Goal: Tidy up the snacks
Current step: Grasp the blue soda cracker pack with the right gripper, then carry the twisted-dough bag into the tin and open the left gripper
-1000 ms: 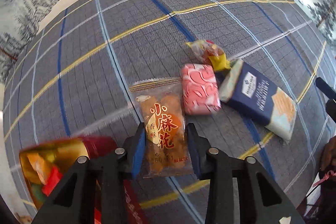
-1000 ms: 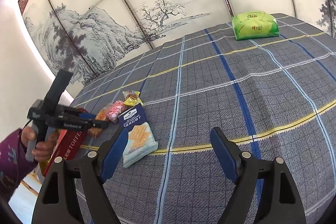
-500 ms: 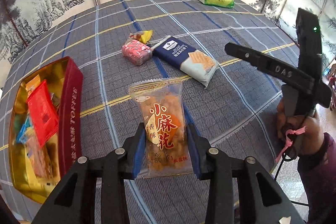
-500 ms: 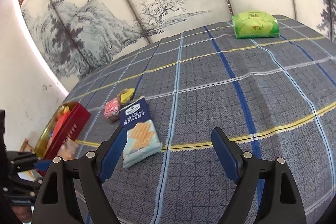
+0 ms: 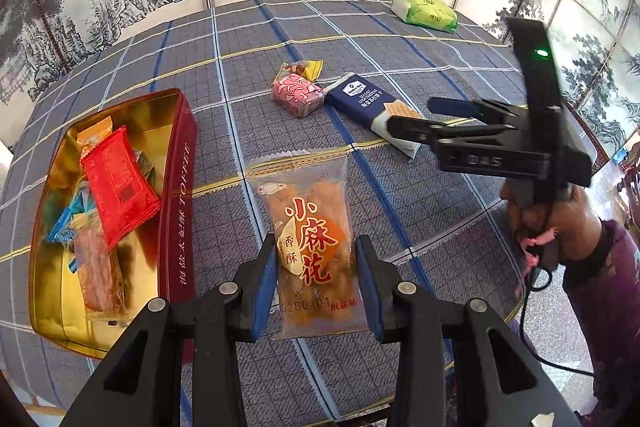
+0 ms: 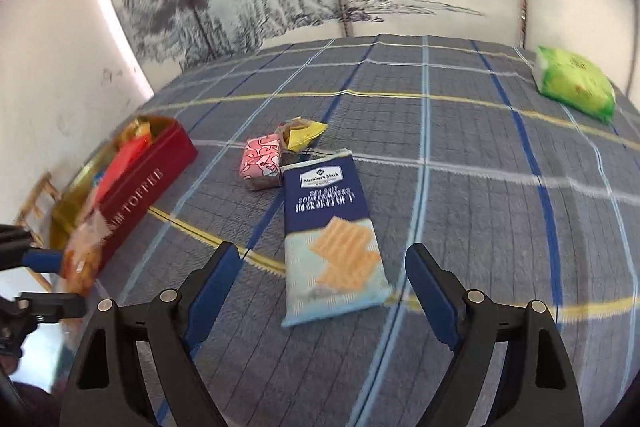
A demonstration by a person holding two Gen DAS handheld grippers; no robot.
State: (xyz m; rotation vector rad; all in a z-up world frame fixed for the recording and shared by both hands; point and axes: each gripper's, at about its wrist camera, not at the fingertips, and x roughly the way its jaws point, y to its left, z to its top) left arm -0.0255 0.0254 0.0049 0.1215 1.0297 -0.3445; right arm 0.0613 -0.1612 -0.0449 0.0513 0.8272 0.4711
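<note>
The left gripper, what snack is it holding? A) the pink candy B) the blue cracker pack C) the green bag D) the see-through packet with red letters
D: the left gripper is shut on the see-through packet with red letters, while the blue cracker pack, the pink candy and the green bag all lie on the tablecloth.

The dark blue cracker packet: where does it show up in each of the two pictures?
Left wrist view: the cracker packet lies right of centre on the checked cloth, partly behind the other tool.
Right wrist view: the cracker packet lies at centre, just ahead of the opening fingers, with nothing between them.
Shared landmark: the pink sweet packet beside its dark end.
</note>
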